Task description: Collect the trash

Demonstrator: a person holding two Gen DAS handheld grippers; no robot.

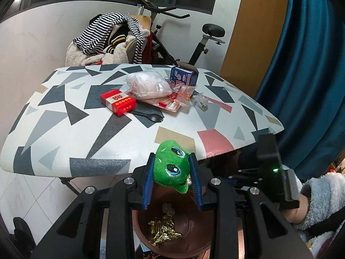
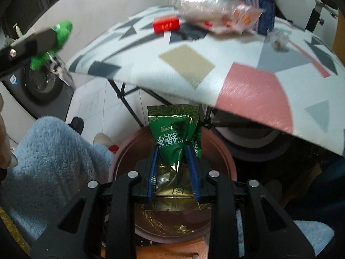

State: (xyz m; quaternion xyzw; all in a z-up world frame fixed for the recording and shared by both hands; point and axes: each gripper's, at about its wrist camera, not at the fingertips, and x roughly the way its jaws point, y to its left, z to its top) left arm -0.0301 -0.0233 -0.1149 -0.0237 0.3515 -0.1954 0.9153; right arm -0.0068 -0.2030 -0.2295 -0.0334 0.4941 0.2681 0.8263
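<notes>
My left gripper (image 1: 171, 161) is shut on a green plush alien toy (image 1: 171, 169), held above a brown round bin (image 1: 194, 249) that holds a gold wrapper (image 1: 163, 231). My right gripper (image 2: 171, 149) is shut on a green tea packet (image 2: 174, 131), held over the same bin (image 2: 222, 151). The left gripper and toy also show at the left of the right wrist view (image 2: 58, 34). More trash lies on the patterned table (image 1: 64, 133): a red box (image 1: 118, 101), a clear plastic bag (image 1: 148, 85), a black spork (image 1: 148, 116), a blue carton (image 1: 183, 76), a small crumpled wrapper (image 1: 200, 101).
The bin stands on the floor below the table's near edge (image 2: 194, 90). A chair piled with striped clothes (image 1: 112, 36) and an exercise bike (image 1: 204, 41) stand behind the table. A blue curtain (image 1: 306, 64) hangs at right. A blue fleece sleeve (image 2: 49, 161) is at lower left.
</notes>
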